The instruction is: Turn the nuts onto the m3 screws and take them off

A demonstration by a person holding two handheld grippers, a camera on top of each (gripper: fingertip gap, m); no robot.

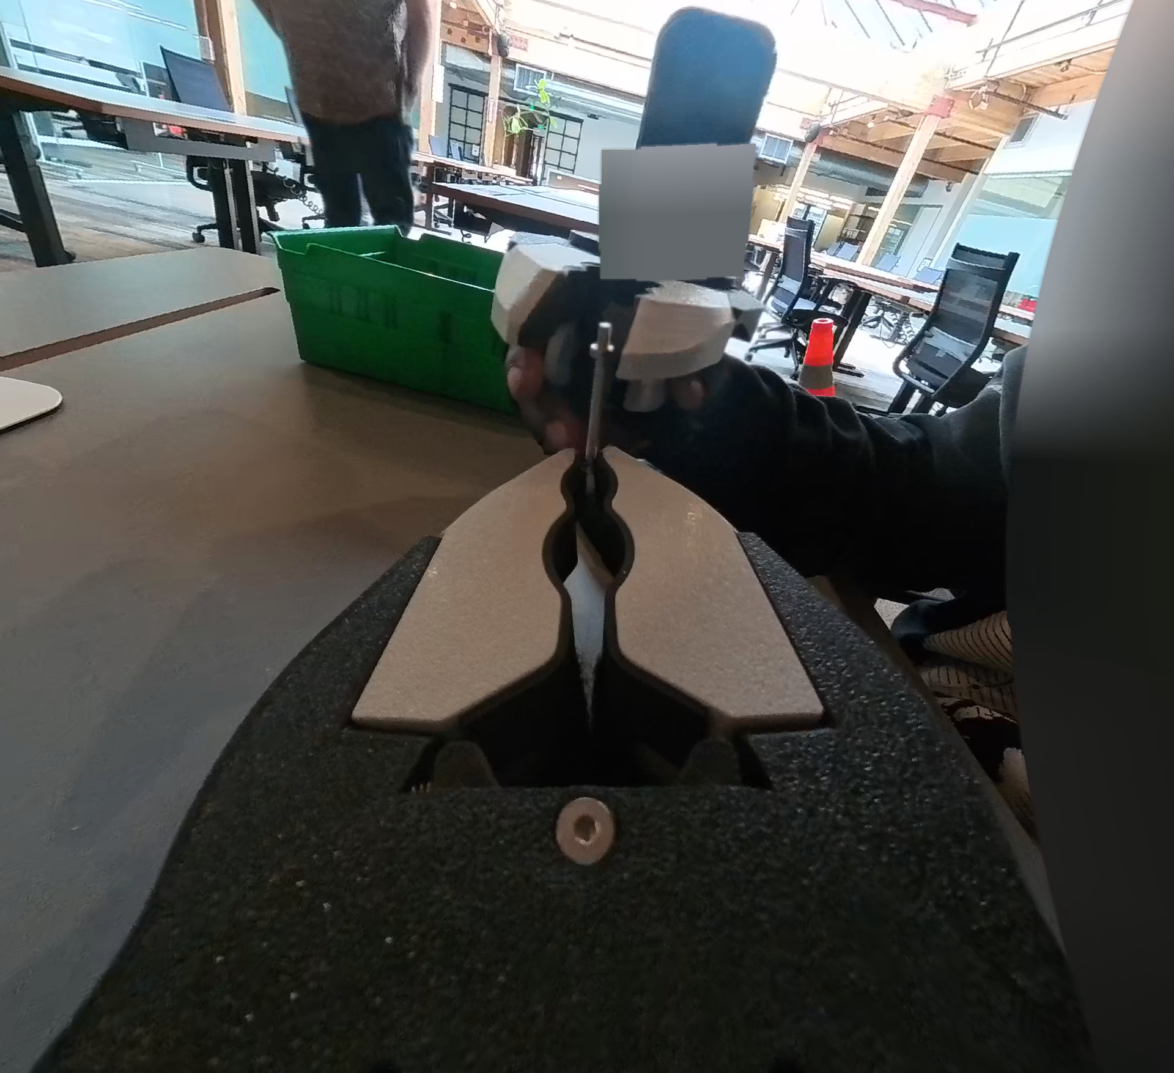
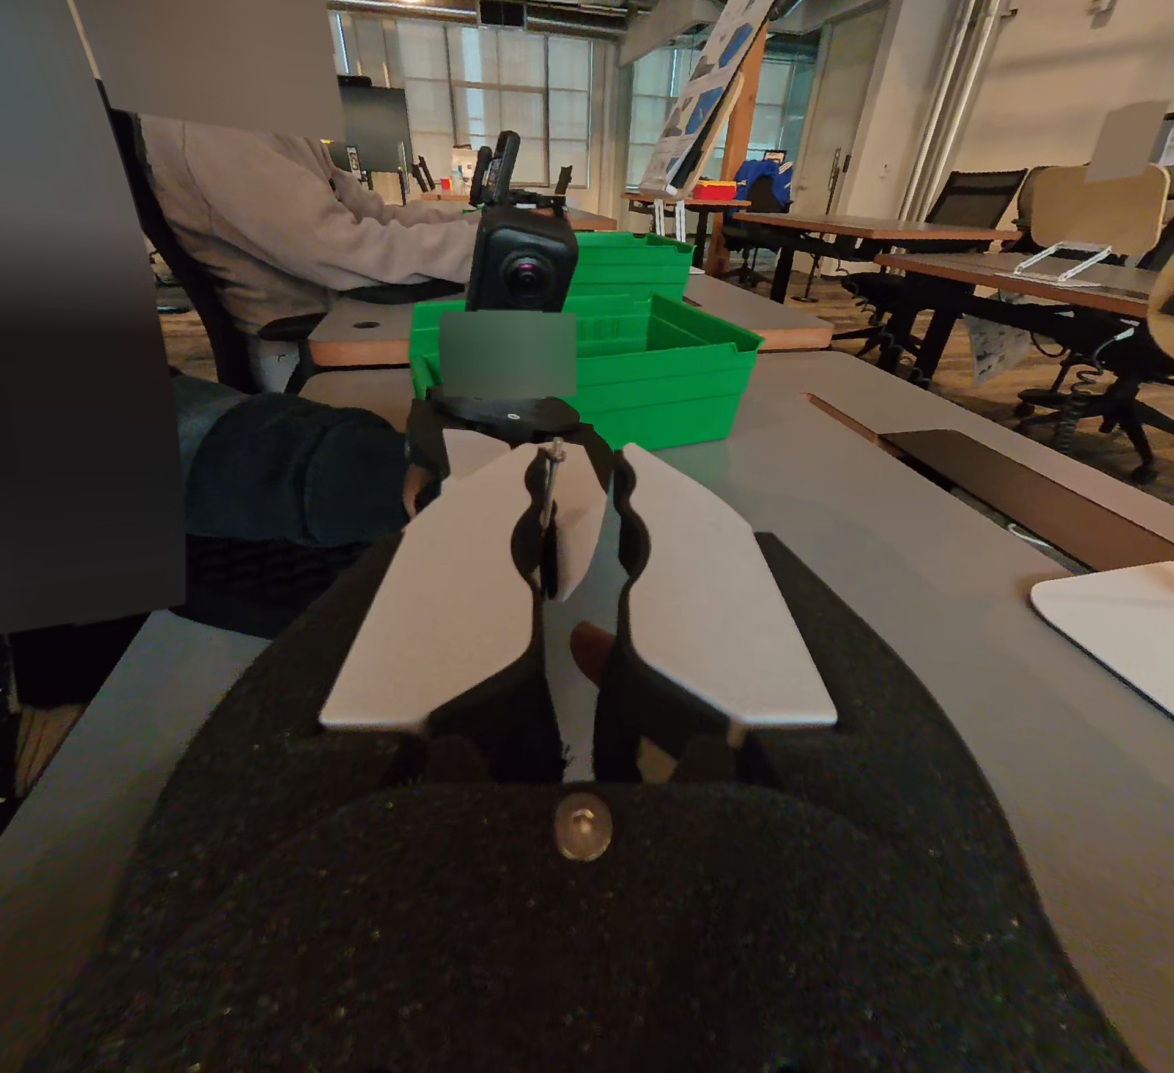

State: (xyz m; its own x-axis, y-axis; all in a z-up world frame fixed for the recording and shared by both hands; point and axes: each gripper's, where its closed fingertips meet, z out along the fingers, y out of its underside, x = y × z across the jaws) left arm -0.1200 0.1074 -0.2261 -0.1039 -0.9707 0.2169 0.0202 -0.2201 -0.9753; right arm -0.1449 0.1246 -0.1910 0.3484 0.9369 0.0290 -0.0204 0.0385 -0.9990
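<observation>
Screw (image 1: 596, 401) pinched upright in clenched left claw (image 1: 587, 458), nut (image 1: 602, 345) near its tip; right claw (image 2: 575, 458) released around it, so the nut could be dropped onto the counter (image 1: 254, 471) if gripped off-centre

Green bin (image 1: 394, 305), orange cone (image 1: 819, 353), perhaps silvery screw (image 1: 596, 401), pale grey fingers (image 1: 502, 591).

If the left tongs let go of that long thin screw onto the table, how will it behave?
The screw is a slim round metal rod, so it would likely roll on the smooth table. The nut near its tip might check the roll or make it curve. It looks stiff and light, and probably slippery.
</observation>
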